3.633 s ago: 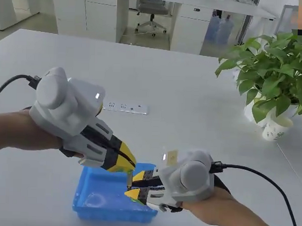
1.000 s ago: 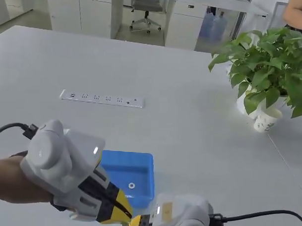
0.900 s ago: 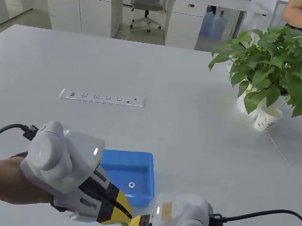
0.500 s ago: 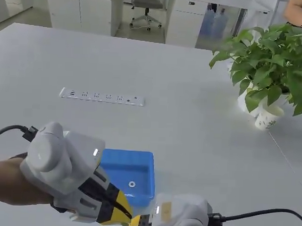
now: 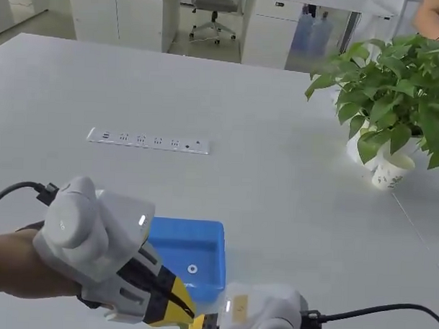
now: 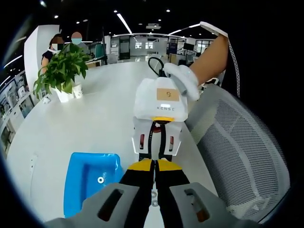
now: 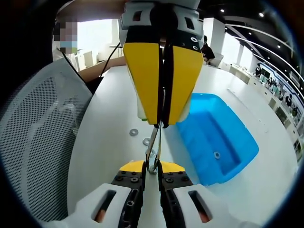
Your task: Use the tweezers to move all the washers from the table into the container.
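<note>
A blue container (image 5: 175,244) sits near the table's front edge with one washer (image 5: 193,269) inside it. My left gripper (image 5: 185,316) is shut on thin metal tweezers (image 7: 156,142). They reach down from its yellow jaws to my right gripper (image 7: 153,168). The right gripper faces the left tip to tip and is shut on the tweezers' ends. Three loose washers (image 7: 146,141) lie on the table beside the container (image 7: 237,137), just under the tweezers. In the left gripper view the container (image 6: 80,166) lies left of my left gripper (image 6: 154,164).
A white power strip (image 5: 148,142) lies farther back on the table. A potted plant (image 5: 395,84) and a paper cup (image 5: 386,174) stand at the right. A mesh chair (image 6: 237,156) is beside the table's near edge.
Since 3.6 s ago both grippers have come back from over the container toward the near edge, and a washer now shows inside it. Over the last second nothing visibly moved.
</note>
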Available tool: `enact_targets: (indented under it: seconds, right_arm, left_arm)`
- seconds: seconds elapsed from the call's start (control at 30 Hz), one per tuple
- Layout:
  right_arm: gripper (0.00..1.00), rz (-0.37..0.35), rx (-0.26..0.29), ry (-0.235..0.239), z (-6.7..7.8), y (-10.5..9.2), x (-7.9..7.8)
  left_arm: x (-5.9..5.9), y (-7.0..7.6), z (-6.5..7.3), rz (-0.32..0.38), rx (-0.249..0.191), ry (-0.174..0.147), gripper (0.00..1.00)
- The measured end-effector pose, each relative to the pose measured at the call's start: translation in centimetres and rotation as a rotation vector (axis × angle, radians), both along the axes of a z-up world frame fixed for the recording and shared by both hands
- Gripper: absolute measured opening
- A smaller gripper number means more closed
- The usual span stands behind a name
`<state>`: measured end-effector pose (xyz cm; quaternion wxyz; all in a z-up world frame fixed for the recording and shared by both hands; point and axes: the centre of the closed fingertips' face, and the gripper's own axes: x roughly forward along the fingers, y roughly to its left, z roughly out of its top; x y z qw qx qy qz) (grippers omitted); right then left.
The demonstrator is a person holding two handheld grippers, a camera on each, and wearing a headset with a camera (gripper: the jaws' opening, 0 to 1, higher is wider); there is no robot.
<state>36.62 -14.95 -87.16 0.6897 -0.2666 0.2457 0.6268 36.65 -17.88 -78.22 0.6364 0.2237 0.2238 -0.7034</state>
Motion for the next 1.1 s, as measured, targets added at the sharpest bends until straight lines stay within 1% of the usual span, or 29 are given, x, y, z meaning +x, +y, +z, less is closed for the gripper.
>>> enact_targets:
  seconds: [0.2,0.47,1.1]
  right_arm:
    - [0.1,0.001,-0.001,0.002,-0.03,-0.07,0.01]
    - [0.09,-0.015,0.005,0.023,-0.09,-0.08,0.03]
    - [0.09,-0.013,-0.002,0.024,-0.04,0.01,-0.12]
  left_arm:
    - [-0.04,-0.03,0.0,-0.003,0.0,0.001,0.04]
    - [-0.02,-0.04,-0.03,-0.001,-0.001,0.002,0.04]
    - [-0.11,0.09,-0.01,-0.005,0.01,0.004,0.04]
